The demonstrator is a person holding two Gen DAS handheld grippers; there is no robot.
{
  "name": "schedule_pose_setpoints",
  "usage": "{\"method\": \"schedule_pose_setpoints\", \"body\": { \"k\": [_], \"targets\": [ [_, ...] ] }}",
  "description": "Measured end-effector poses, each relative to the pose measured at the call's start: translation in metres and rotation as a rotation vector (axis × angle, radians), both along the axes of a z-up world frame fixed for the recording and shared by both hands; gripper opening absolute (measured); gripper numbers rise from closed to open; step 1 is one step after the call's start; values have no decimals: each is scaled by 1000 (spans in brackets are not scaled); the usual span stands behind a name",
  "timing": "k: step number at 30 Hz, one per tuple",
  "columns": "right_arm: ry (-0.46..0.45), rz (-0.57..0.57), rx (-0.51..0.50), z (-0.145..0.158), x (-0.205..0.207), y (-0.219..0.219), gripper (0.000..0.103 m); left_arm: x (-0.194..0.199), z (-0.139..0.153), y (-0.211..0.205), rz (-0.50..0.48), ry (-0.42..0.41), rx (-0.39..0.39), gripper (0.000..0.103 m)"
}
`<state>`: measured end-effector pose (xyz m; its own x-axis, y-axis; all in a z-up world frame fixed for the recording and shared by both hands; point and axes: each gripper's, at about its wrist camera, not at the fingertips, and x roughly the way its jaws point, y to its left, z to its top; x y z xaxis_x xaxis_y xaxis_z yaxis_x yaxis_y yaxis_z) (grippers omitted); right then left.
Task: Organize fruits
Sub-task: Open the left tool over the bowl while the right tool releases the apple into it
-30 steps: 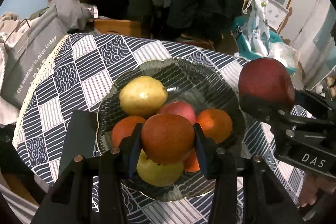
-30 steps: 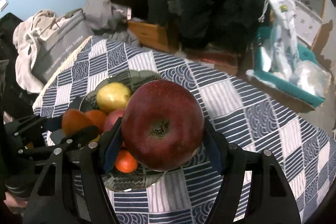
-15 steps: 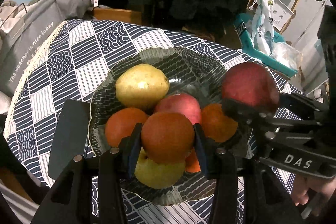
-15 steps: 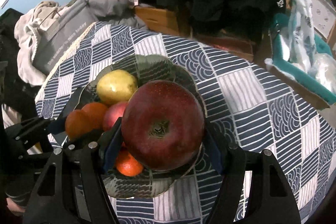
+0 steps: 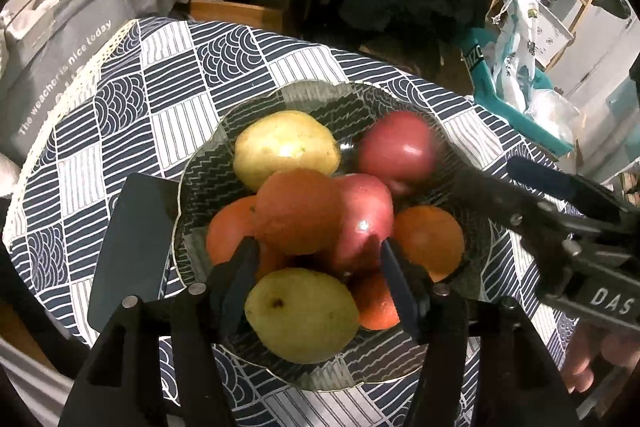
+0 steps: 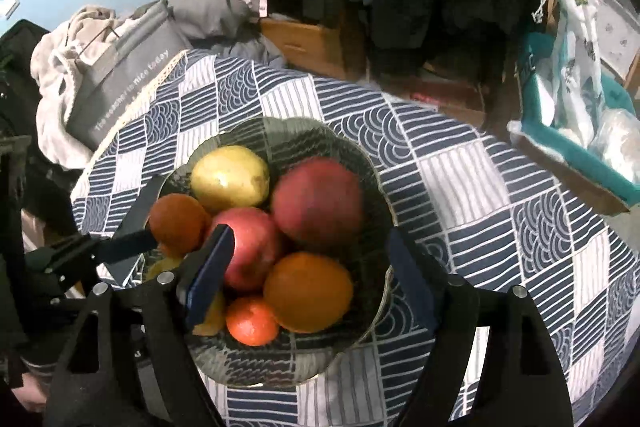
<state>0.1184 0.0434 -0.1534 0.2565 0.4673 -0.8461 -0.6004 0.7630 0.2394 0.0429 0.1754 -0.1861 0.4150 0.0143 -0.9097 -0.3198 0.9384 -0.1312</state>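
Fruit: you are looking at a pile sitting in the glass bowl [image 5: 200,163] on the patterned tablecloth [image 5: 176,107]; the dark red apple [image 6: 318,201] is lying at the far side, beside the yellow pear [image 6: 229,179]
Top of pile: the brown-orange fruit [image 5: 296,211] is resting on the others, leaning against the pink apple [image 5: 366,223]
Hard to see: the small orange [image 5: 374,303] is half hidden behind the green pear [image 5: 302,315] and your finger [image 5: 394,283]; the dark red apple is blurring
Left gripper [image 5: 316,277]: you are holding it spread wide, gripping nothing, fingers flanking the pile's near side
Right gripper [image 6: 308,267]: you are holding it wide open and empty over the bowl, above the large orange [image 6: 308,291]
Beside the bowl: a dark flat slab [image 5: 132,247] is lying just left of it
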Motion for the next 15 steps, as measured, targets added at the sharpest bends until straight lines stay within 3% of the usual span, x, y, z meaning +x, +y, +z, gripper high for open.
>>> {"method": "schedule_pose_setpoints", "body": {
  "k": [15],
  "targets": [
    [-144, -68, -72, 35, -12, -28, 80, -5, 40, -27, -62, -85, 86, 65]
  ]
}}
